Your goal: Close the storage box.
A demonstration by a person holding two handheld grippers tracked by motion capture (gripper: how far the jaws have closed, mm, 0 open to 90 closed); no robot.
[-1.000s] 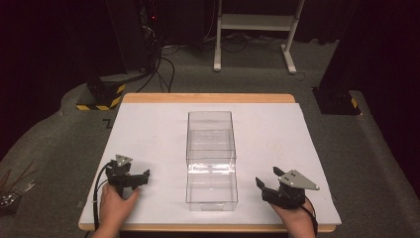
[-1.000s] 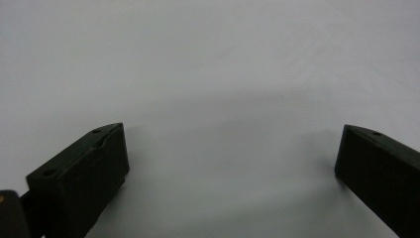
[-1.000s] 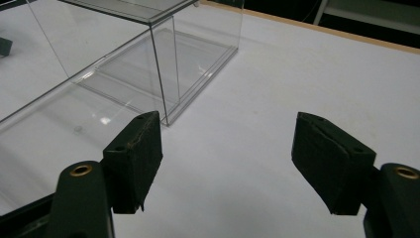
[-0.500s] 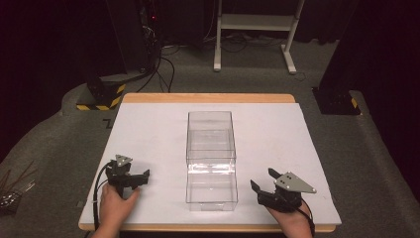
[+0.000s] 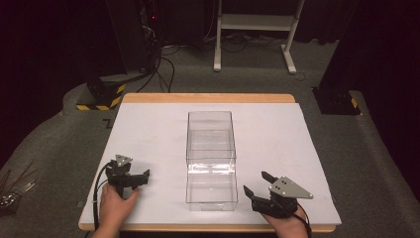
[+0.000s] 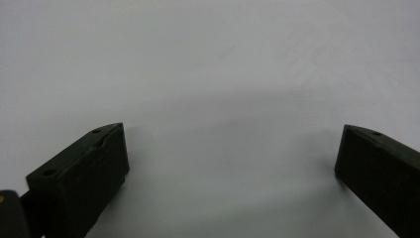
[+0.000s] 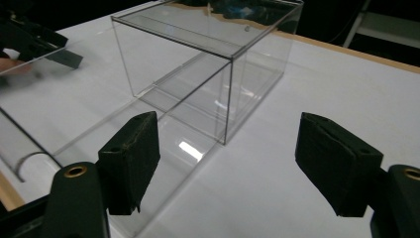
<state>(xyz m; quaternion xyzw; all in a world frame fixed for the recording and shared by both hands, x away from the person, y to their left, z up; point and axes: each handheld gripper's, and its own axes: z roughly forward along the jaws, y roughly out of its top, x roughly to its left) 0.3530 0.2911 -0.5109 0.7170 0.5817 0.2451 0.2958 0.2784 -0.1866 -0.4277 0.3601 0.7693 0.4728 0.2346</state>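
A clear plastic box (image 5: 210, 136) stands in the middle of the white table (image 5: 277, 134); a lower clear section (image 5: 211, 191) reaches from it toward the front edge. My left gripper (image 5: 144, 179) rests on the table left of the box, open, with only white surface between its jaws (image 6: 230, 148). Right of the box's near end, my right gripper (image 5: 257, 184) is open and angled toward it. Its own view has the box (image 7: 208, 59) just beyond the empty gripper (image 7: 228, 144), and the left gripper (image 7: 29, 34) lies past the box.
The table's wooden rim (image 5: 208, 97) runs along the back. Behind it on the grey floor are black cables (image 5: 163, 64), a white stand's legs (image 5: 252, 29) and a yellow-and-black striped block (image 5: 101, 96). A dark block (image 5: 337, 101) sits at the right.
My right gripper has slid a little left toward the box's near end and slightly toward the front edge. The left gripper and the box have stayed put.
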